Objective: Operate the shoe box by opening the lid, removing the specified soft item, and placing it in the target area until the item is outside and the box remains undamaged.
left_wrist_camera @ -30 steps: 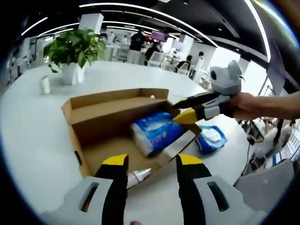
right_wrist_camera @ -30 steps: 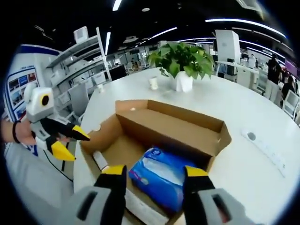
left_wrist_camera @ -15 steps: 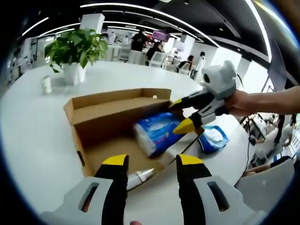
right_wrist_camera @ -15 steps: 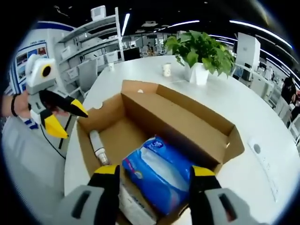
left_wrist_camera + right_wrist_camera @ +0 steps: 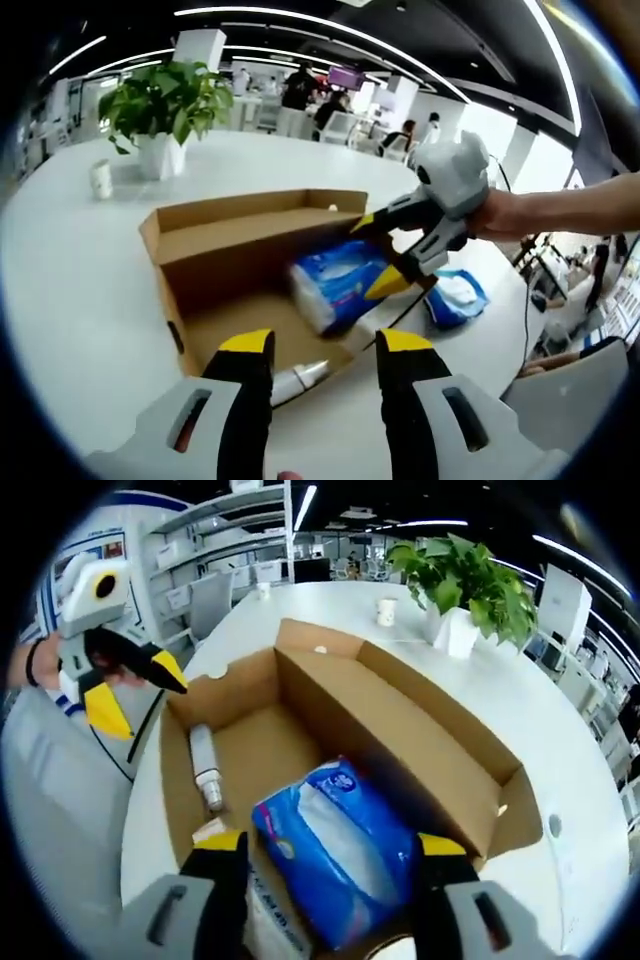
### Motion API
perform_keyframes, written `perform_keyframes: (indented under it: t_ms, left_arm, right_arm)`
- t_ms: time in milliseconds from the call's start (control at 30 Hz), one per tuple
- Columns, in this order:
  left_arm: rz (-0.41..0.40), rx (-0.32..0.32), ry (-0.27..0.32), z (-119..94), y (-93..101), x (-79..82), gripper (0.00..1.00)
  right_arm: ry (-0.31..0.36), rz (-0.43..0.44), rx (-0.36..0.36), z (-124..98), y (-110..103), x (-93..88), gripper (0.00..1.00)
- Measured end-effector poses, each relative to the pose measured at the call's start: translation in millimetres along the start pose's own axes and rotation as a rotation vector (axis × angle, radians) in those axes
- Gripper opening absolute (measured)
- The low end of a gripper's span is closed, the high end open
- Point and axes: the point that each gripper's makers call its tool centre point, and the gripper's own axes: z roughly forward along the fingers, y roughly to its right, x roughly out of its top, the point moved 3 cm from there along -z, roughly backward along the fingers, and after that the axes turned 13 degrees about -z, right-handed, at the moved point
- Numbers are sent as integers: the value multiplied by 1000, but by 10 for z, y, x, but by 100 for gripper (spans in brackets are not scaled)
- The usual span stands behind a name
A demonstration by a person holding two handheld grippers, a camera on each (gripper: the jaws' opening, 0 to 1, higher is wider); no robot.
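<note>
White round table (image 5: 70, 290); cardboard shoe box (image 5: 430, 750) (crinkly blue pack (image 5: 345, 865) inside)

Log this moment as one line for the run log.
box: shoe box open | item: blue tissue pack inside, not gripped | right gripper: open, straddling pack | left gripper: open, at box edge | also inside: small bottle

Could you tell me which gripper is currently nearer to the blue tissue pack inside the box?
Right. The right gripper straddles the blue tissue pack with open jaws, while the left gripper hangs open beyond the box's far end.
</note>
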Motion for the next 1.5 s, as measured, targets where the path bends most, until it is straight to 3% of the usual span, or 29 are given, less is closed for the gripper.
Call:
perform_keyframes:
  t_ms: [533,900,1033,1167,1300,1400,1500]
  left_arm:
    - [-3,3,2,5,-4,3,41]
    - [12,0,-7,18,-4,-14,41]
    - [14,-4,-7,11,27,-15,41]
    - [16,-4,-8,8,32,-18,41]
    - [15,-7,-9,18,19,-20,41]
    - [20,-9,-12,17,30,-25,42]
    - [20,-9,-11,3,47,-26,41]
  right_arm:
    - [-78,-132,34,102,-46,-35,67]
    - [-142,-205,72,210,-88,-70,62]
    - [-182,-260,70,221,-97,-77,61]
    - [-253,-388,67,230,-127,-116,60]
    - [-257,-388,77,272,-119,-103,60]
    - [-289,-455,91,325,-125,-129,60]
    - [-297,-442,97,373,-132,-147,60]
